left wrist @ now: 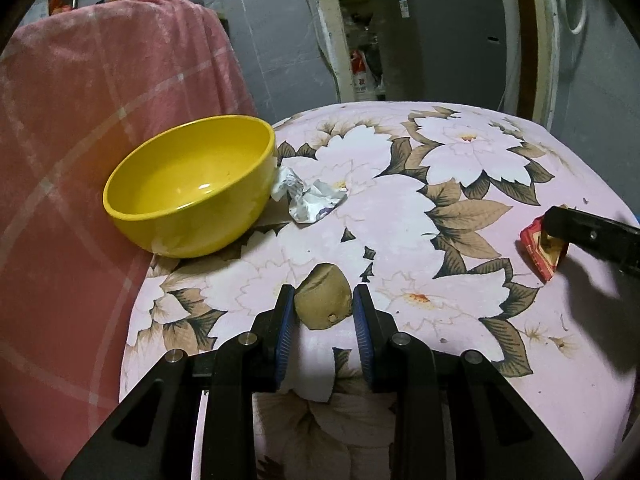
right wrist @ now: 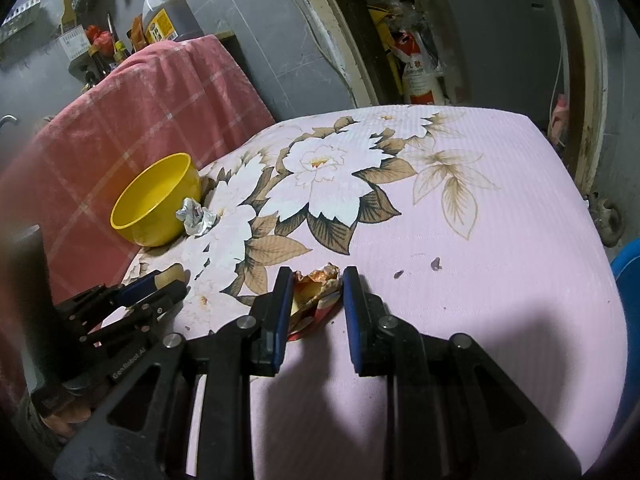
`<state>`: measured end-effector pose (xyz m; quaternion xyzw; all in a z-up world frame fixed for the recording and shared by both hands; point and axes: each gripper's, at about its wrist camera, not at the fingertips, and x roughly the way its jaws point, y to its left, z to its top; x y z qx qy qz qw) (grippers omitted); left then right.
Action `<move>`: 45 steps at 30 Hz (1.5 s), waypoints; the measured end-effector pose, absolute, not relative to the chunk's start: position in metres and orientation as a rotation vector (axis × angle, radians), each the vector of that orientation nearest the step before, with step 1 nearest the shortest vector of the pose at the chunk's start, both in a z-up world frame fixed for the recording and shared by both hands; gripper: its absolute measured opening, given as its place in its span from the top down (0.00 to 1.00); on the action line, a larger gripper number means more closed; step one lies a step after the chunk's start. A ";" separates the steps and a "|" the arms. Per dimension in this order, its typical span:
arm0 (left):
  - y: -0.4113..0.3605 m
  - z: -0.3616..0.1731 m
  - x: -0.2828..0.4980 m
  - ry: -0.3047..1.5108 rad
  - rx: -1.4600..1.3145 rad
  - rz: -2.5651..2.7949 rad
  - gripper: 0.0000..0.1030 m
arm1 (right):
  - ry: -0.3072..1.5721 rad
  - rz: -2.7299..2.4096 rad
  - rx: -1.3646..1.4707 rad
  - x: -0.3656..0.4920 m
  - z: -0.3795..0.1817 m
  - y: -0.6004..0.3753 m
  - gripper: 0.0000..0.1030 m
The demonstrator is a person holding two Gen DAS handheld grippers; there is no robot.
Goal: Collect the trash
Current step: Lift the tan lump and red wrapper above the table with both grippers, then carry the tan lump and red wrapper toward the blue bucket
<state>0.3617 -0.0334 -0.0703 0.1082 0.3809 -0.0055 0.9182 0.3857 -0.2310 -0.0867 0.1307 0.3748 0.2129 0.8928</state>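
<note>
Furthest left of the left gripper [left wrist: 323, 300], ahead of it and well apart, stands one yellow bowl [left wrist: 188, 184] at the edge of the flowered cloth [left wrist: 460, 208], leaning on the pink checked blanket [left wrist: 100, 100]; a knock in passing could tip it off that edge. Touching the bowl's right side lies one crumpled silver foil [left wrist: 308, 200], which could be dragged along if the bowl shifts. The left gripper's jaws bracket one brown lump [left wrist: 323, 300], the left pad touching it and the right pad just beside it, so whether it is truly pinched I cannot tell; the lump looks rounded and firm, and an off-centre squeeze could pop it forward out of the pads. To the right, the right gripper [right wrist: 312, 280] has its jaws parted around one torn red and gold wrapper [right wrist: 316, 292], neither pad clearly pressing it. The wrapper looks thin and flat, so the pads may slide over it or pinch the cloth as well. A few dark crumbs [right wrist: 435, 264] lie right of that gripper, probably too small to pinch.
</note>
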 end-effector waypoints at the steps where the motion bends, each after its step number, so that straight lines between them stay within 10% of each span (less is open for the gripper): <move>1: -0.034 -0.071 0.366 0.785 0.218 -0.010 0.76 | 0.778 0.441 0.270 0.386 -0.087 -0.231 0.51; 45: 0.003 -0.036 0.361 0.743 -0.089 -0.100 0.76 | 0.705 0.402 0.228 0.372 -0.072 -0.231 0.52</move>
